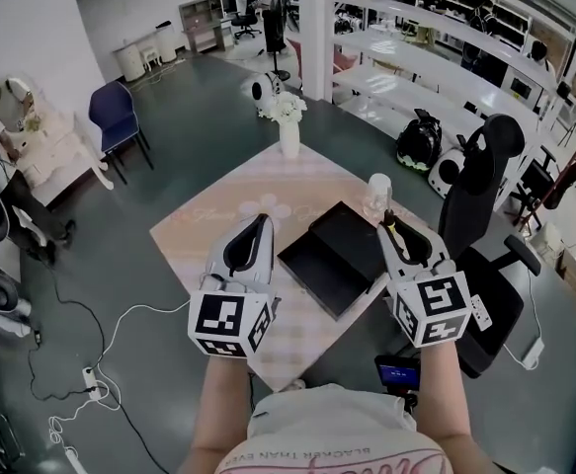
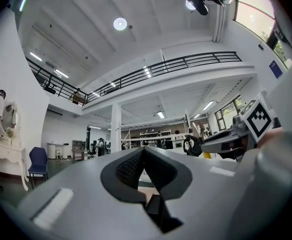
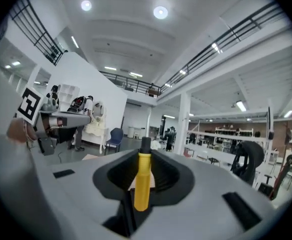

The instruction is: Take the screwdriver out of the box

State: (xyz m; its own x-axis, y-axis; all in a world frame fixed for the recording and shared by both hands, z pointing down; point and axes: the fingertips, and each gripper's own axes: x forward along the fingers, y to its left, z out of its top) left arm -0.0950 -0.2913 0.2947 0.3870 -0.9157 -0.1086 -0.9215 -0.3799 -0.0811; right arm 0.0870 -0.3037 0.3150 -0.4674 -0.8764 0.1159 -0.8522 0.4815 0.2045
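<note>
- Okay, screwdriver: yellow handle with a black end, upright between the right gripper fingers, which are narrow and clamped on it.
- It is out of the box and held in the air above the box's right side.
- The box is black, open and flat on the table. I can't tell whether anything is inside.
- Left gripper: fingers tips together with nothing between them, over the table left of the box.
- Only the head view shows the box, the table, a white vase of flowers at the far corner and a clear glass just beyond the right gripper.
- In the head view the screwdriver is only a small dark-tipped sliver at the fingers; the handle colour reads clearly only in the right gripper view.
- Each gripper view catches the other gripper's marker cube at the frame edge.
- Writing: upside-down print on the person's shirt, cut off at the frame bottom and not safely readable. Faint script on the tablecloth is illegible.
- The screwdriver's lower end is hidden down in the right gripper.
</note>
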